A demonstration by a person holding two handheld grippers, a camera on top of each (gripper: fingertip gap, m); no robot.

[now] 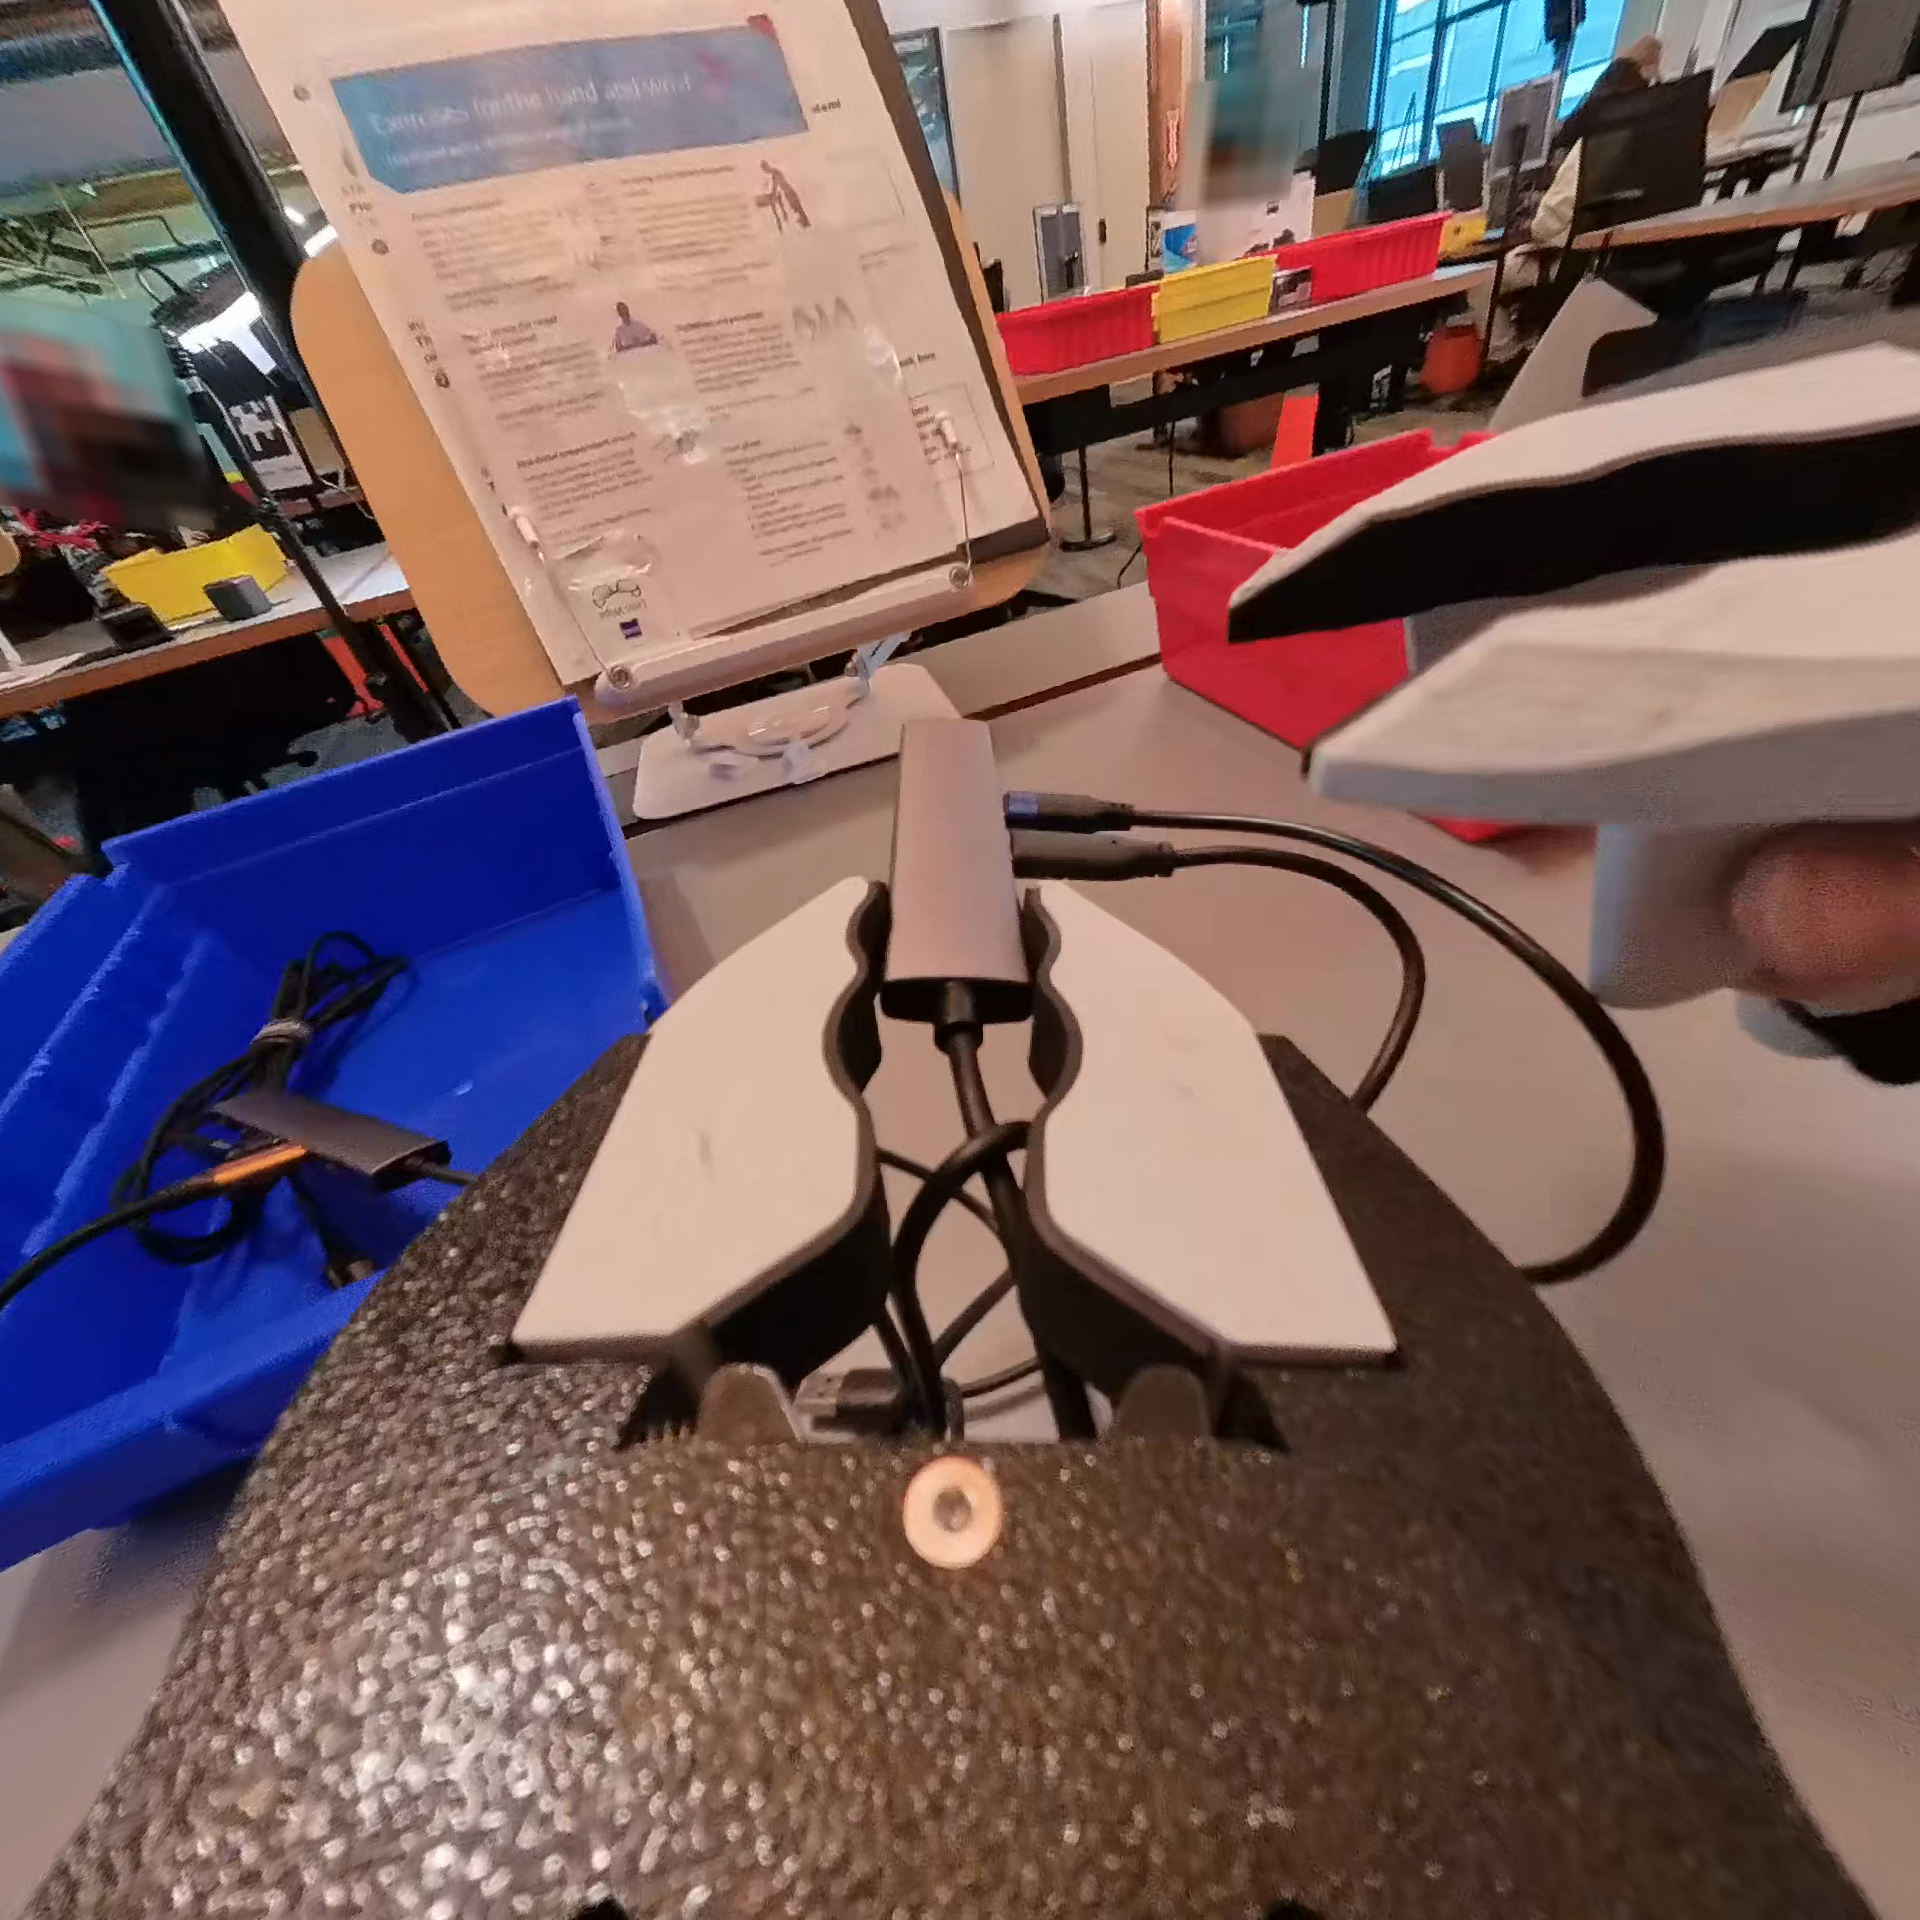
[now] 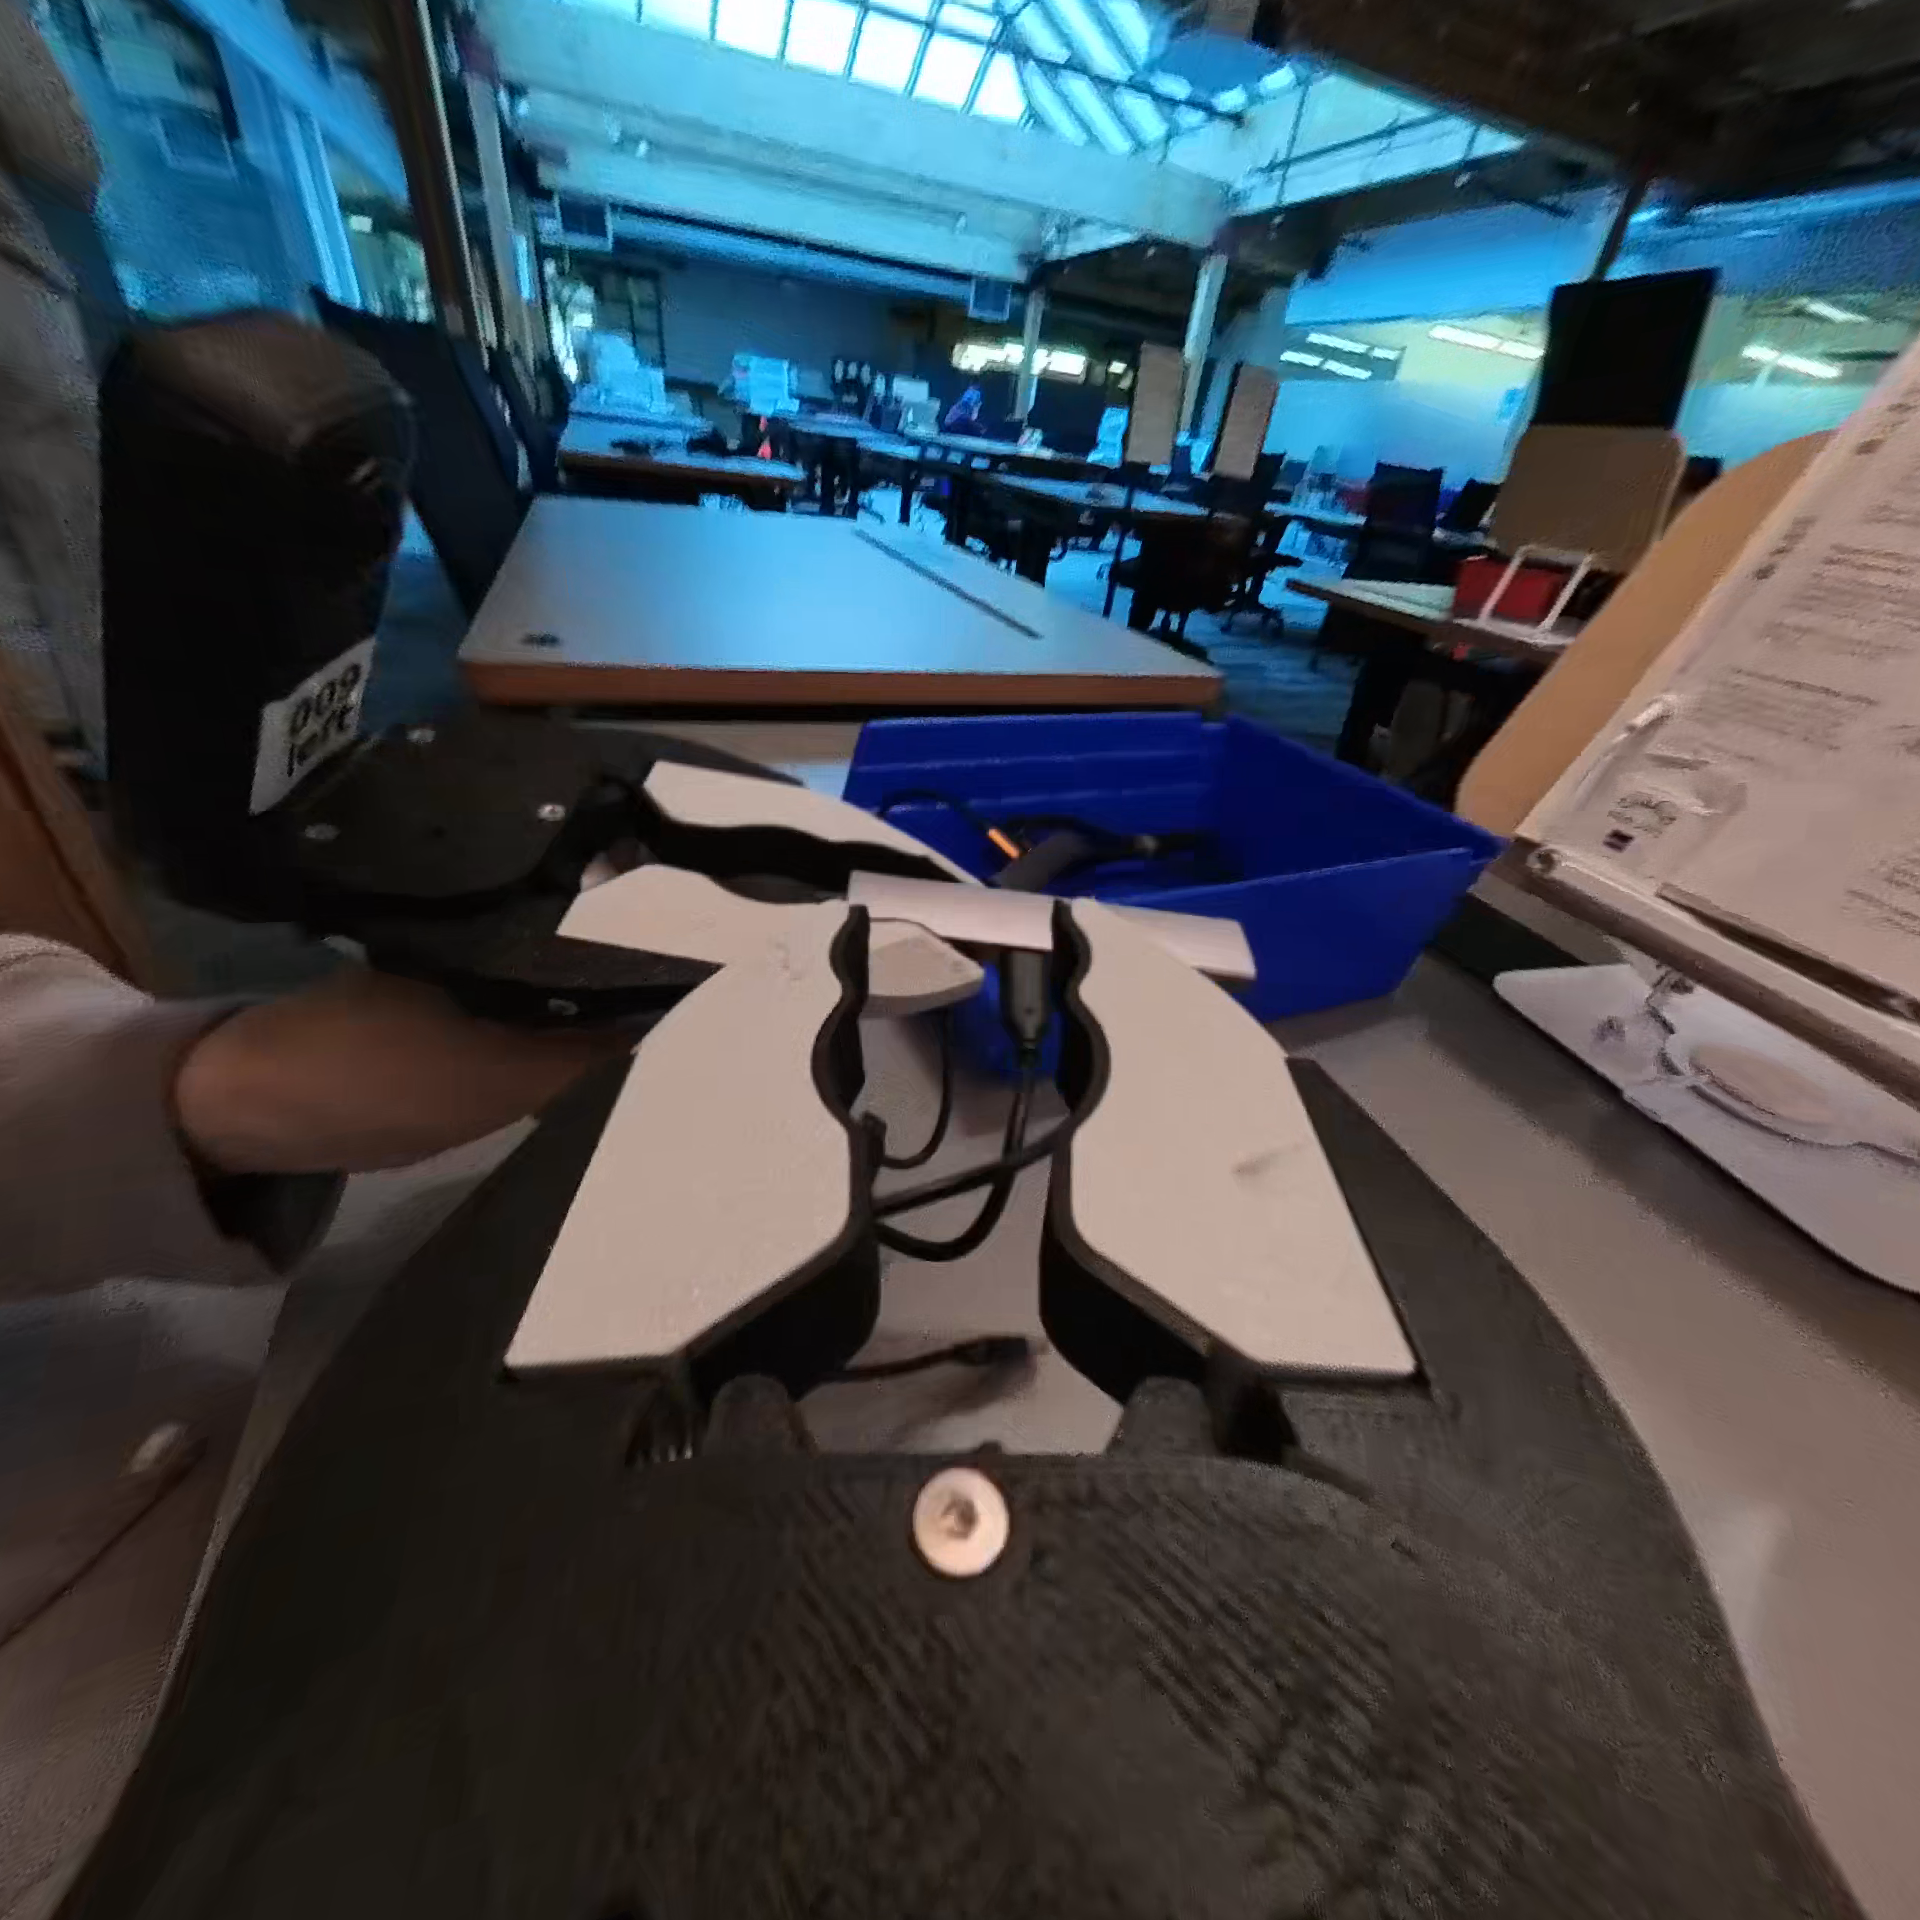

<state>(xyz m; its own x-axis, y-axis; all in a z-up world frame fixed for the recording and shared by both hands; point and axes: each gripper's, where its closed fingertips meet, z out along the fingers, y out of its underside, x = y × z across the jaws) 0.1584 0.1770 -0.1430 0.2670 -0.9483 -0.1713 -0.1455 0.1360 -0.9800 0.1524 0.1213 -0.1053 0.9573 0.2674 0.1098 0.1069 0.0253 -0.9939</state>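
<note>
Left wrist view: left gripper [image 1: 954, 914] clamps grey hub [image 1: 951, 862].

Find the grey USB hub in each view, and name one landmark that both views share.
Left wrist view: grey USB hub at centre, clamped between the left gripper fingers, two cables plugged into its right side.
Right wrist view: hub lies crosswise at centre, just beyond the open right gripper.
Shared landmark: blue bin.

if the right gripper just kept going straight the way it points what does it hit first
Most likely the black cable plug seated in the grey hub, which the left gripper holds. The right gripper is open, with the plug just ahead near its right finger, though depth is unclear.
</note>
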